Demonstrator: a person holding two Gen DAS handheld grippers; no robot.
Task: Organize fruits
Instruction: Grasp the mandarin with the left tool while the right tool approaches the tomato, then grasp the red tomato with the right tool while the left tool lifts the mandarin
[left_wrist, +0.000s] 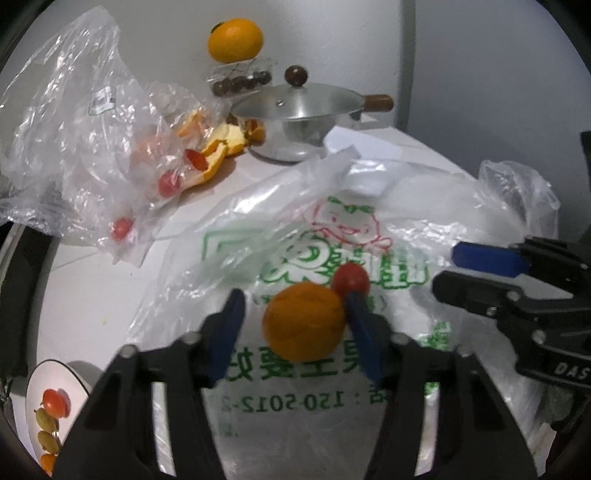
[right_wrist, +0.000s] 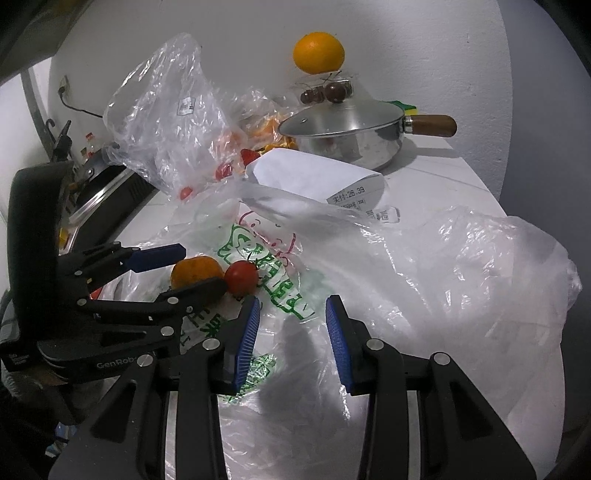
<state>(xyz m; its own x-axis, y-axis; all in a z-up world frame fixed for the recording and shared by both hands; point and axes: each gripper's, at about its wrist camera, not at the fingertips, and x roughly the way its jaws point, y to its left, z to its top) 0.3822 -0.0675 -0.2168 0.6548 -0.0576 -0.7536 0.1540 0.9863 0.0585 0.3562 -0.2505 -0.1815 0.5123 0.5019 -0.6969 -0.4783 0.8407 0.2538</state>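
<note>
A small orange (left_wrist: 303, 321) lies on a white plastic bag with green print (left_wrist: 295, 398), a red tomato (left_wrist: 349, 279) touching it behind. My left gripper (left_wrist: 295, 306) is open with its blue fingers on either side of the orange, the right finger against it. In the right wrist view the orange (right_wrist: 197, 271) and tomato (right_wrist: 241, 277) sit between the left gripper's fingers (right_wrist: 177, 271). My right gripper (right_wrist: 291, 314) is open and empty over the bag, to the right of the fruit. A white plate (left_wrist: 40, 387) at lower left holds a tomato and small fruits.
A clear bag (left_wrist: 92, 147) with tomatoes and orange peel lies at the back left. A lidded steel pan (left_wrist: 299, 122) stands at the back, a large orange (left_wrist: 235, 39) on a jar behind it. A receipt (right_wrist: 314, 177) rests on the bags. A stove edge (right_wrist: 99, 199) is at left.
</note>
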